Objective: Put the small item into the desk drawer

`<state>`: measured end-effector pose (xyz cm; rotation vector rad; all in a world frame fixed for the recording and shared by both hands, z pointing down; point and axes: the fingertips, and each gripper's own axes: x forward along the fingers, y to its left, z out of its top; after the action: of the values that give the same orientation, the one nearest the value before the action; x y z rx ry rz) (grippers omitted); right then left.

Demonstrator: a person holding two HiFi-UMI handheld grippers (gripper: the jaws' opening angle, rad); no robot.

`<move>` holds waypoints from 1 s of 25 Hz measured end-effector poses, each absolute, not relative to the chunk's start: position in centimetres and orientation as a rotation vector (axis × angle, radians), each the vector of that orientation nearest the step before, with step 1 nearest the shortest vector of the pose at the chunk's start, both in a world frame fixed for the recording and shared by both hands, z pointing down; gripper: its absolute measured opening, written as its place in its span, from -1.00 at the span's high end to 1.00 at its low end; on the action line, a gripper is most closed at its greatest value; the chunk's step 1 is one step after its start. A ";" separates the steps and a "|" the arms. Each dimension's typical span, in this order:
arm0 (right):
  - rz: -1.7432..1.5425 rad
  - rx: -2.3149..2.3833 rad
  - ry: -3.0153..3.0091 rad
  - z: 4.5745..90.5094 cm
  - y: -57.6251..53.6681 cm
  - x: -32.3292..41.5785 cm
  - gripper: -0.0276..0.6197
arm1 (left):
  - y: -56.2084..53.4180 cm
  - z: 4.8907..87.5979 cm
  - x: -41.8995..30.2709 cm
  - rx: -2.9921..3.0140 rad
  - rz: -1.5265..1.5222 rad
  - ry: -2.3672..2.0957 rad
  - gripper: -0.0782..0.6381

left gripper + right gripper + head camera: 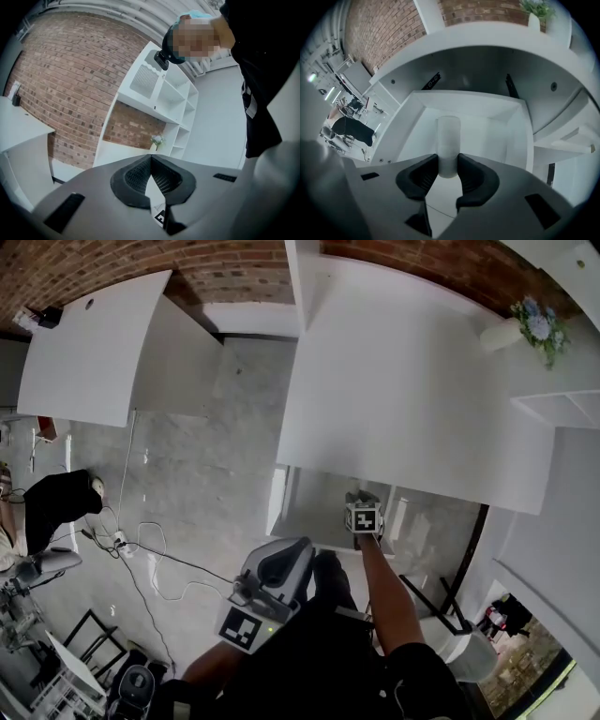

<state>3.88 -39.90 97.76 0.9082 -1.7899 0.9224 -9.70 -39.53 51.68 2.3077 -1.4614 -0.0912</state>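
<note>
The small item is a white cylinder (448, 136), and my right gripper (448, 160) is shut on its lower end. It hangs tilted over the open white desk drawer (487, 126), above the drawer's floor. In the head view the right gripper (361, 498) reaches down in front of the white desk (403, 409), over the pulled-out drawer (302, 512); the item is too small to make out there. My left gripper (286, 563) is held back near my body, away from the drawer. Its jaws (150, 159) are shut with nothing between them.
A second white desk (94, 343) stands at the left across the grey floor. Cables (141, 549) trail over the floor. A vase of flowers (539, 324) sits on the desk's far right corner. A white shelf unit (164, 93) stands against the brick wall.
</note>
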 end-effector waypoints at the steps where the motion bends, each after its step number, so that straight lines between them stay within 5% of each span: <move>1: 0.924 0.901 -1.776 98.4 -39.9 3.8 0.47 | -39.7 52.0 -9.8 2.302 -0.086 -1.460 0.72; 20: 1.031 0.872 -1.650 100.5 -38.3 3.7 0.32 | -40.0 52.9 -11.2 2.303 -0.087 -1.437 0.72; 25: 0.983 0.913 -1.758 94.3 -37.9 3.7 0.57 | -39.1 51.0 -10.7 2.331 -0.118 -1.426 0.72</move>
<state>3.71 -37.87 94.25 0.9133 -1.7578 0.9827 -10.74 -39.12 50.96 2.3309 -1.4258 -0.1176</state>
